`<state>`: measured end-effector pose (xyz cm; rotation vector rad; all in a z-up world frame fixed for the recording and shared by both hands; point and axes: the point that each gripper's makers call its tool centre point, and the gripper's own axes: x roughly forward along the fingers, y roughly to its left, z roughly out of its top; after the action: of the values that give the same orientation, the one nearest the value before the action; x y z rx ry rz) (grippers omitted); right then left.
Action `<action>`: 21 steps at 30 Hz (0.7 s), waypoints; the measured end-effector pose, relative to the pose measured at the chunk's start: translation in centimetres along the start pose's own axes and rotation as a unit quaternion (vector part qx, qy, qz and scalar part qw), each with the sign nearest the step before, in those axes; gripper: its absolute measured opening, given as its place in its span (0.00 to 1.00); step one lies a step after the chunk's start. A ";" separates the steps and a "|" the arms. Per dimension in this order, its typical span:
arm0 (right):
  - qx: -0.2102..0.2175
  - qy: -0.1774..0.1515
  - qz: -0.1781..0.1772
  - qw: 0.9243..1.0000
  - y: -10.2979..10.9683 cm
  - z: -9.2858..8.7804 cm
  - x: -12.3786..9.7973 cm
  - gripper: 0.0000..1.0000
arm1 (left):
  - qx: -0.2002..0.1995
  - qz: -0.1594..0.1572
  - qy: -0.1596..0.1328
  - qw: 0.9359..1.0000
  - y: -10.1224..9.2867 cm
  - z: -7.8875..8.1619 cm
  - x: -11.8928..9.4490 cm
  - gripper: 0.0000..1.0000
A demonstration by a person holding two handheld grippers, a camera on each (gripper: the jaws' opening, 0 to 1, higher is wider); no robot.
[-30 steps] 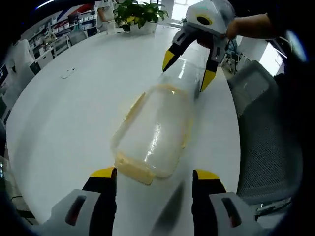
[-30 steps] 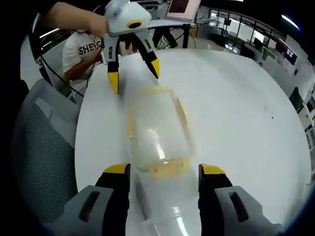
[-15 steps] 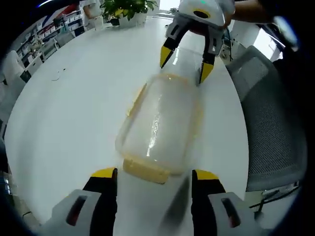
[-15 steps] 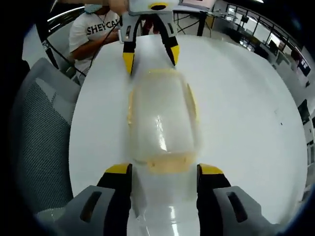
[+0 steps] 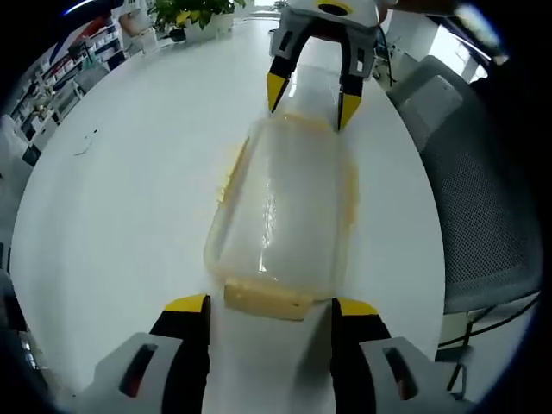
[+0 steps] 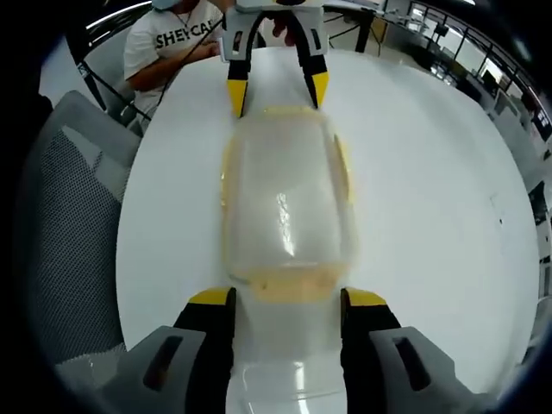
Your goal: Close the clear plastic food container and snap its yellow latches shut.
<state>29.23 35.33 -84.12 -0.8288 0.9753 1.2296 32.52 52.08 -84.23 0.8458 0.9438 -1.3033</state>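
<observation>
In the left gripper view, our left gripper (image 5: 263,308) stands with its yellow-tipped jaws spread apart, empty, just short of the near end of the clear plastic food container with yellow latches (image 5: 283,205), which lies lengthwise on the round white table (image 5: 121,198). The near yellow end latch (image 5: 266,298) sits between our jaw tips. At the far end the right gripper (image 5: 310,95) comes in, jaws also apart, tips at the container's far edge. We judge the lid is already seated and the latching step is in hand; next, each gripper must press or pinch its end latch down until it snaps.

In the right gripper view, the same container lies straight ahead of our open right gripper, its yellow end latch (image 6: 289,283) between the tips and a side latch (image 6: 342,168) along the long edge. The container looks transparent, rounded at the corners, glossy with reflections; whether any latch is snapped we cannot tell. A grey mesh chair (image 6: 69,216) stands beside the table.
</observation>
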 end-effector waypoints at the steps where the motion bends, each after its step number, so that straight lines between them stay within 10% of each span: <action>1: -0.001 0.001 0.000 1.000 -0.1 0.0 0.1 0.47 | 0.002 -0.002 0.001 1.000 0.0 0.0 0.0 0.50; 21: -0.013 0.041 0.002 0.999 -0.6 0.2 1.0 0.38 | 0.059 -0.006 0.027 0.998 -0.1 0.0 0.6 0.35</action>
<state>29.95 35.76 -85.01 -0.9037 1.0283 1.2223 32.48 51.86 -84.76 0.9716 0.9235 -1.3622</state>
